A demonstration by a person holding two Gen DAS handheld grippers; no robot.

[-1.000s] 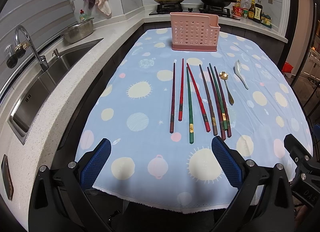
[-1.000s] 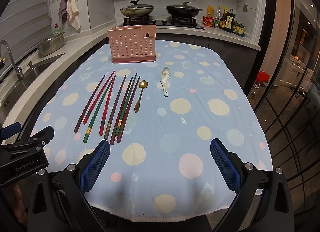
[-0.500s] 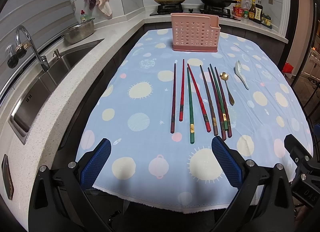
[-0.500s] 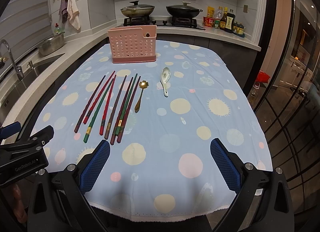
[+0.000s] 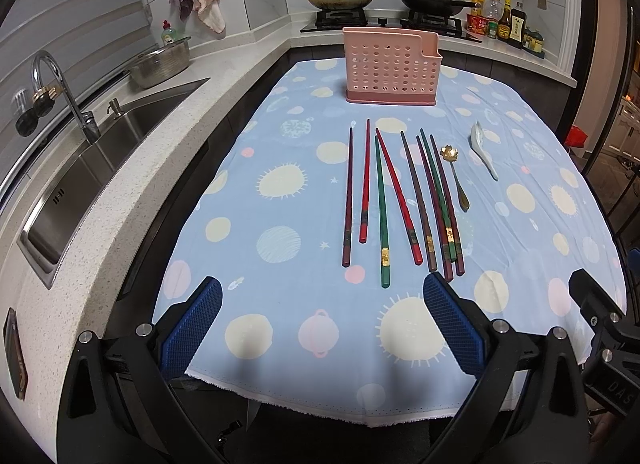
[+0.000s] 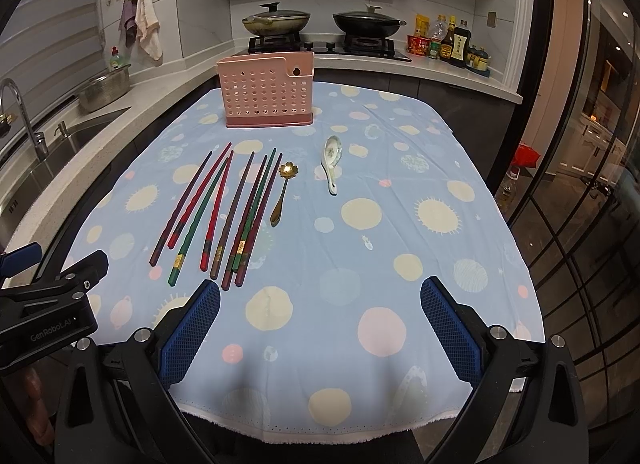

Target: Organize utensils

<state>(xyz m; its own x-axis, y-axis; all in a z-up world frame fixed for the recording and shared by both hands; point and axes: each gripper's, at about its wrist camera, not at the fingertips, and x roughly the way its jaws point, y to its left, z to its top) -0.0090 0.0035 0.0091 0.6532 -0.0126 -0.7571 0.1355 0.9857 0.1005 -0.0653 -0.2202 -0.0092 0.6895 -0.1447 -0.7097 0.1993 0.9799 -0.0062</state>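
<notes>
Pink perforated utensil holder (image 5: 391, 64), upright at the far end of the tablecloth, nothing seen standing in it. Eight chopsticks (image 5: 404, 200) in red, green and dark maroon, flat in a loose row, the rightmost four crowded and overlapping. Gold flower-bowled spoon (image 5: 455, 176) just right of them. White ceramic spoon (image 5: 483, 149) farther right, apart.
</notes>
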